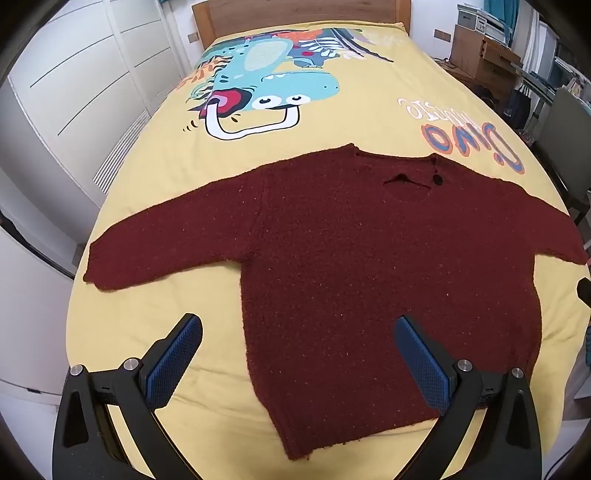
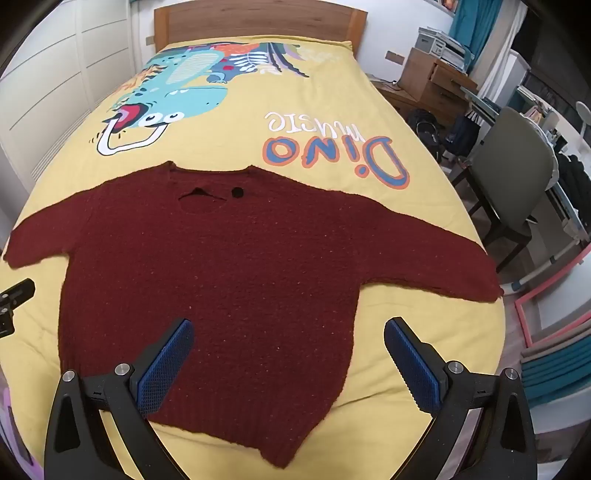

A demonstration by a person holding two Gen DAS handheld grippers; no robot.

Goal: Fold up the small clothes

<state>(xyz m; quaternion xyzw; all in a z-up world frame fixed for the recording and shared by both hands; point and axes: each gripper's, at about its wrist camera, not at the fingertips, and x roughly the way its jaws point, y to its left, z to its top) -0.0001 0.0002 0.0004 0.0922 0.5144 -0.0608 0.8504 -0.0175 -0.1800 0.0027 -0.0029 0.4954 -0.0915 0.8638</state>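
A small dark red knitted sweater (image 1: 369, 266) lies flat on the yellow bed cover (image 1: 147, 325), sleeves spread out to both sides, neck towards the headboard, hem nearest me. It also shows in the right wrist view (image 2: 229, 266). My left gripper (image 1: 297, 336) is open and empty, hovering above the sweater's lower left hem corner. My right gripper (image 2: 288, 339) is open and empty, hovering above the lower right part of the hem. A bit of the left gripper (image 2: 14, 295) shows at the left edge of the right wrist view.
The cover (image 2: 406, 332) has a dinosaur print (image 1: 266, 81) and "Dino music" lettering (image 2: 332, 151). A wooden headboard (image 1: 295, 11) is at the far end. White wardrobe doors (image 1: 74, 92) stand left; a chair (image 2: 513, 177), desk and clutter stand right.
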